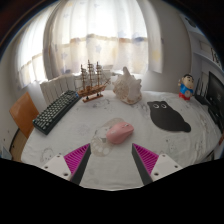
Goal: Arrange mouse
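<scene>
On white table [60, 150], pink mouse [118, 132]

A pink mouse [119, 131] lies on a white table [110, 155], with a black keyboard [56, 109] and a black mouse pad [168, 117].

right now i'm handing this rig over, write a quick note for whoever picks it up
Gripper: open, holding nothing, fingers spread above the white tablecloth.
Mouse: pink, lying on the cloth just ahead of the fingers, roughly centred between them, not touched.
Mouse pad: dark, beyond the mouse and off to its right, nothing on it.
Keyboard: far left, beside the model ship.
Done: approach lined up on the mouse.
Left: close on the mouse, lift it, probably set it on the mouse pad.
</scene>
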{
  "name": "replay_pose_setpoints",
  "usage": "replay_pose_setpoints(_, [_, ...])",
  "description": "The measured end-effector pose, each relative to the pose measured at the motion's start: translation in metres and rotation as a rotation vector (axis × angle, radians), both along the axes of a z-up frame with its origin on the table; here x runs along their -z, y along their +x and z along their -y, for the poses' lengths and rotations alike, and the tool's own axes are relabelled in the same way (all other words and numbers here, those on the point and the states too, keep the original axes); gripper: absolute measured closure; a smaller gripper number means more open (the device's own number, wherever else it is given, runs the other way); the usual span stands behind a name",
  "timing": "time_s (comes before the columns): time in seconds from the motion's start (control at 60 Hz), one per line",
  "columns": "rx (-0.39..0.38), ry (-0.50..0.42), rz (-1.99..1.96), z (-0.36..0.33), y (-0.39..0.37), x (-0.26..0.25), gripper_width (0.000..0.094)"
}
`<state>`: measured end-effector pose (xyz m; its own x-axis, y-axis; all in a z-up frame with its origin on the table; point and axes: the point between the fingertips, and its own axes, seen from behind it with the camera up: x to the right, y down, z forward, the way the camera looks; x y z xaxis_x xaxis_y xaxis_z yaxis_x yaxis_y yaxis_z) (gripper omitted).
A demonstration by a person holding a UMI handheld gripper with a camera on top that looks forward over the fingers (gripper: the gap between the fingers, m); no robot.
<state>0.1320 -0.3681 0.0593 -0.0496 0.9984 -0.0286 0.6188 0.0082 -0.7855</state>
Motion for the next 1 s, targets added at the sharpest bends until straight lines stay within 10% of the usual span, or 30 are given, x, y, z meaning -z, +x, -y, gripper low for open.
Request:
replay_pose_setpoints(0.833, [0.035,0.011,-0.042,-0.008,-0.148,0.070,0.0097])
replay_pose_setpoints(1.0, [0.016,0.024,-0.037,-0.010,-0.155,0.071,0.0460])
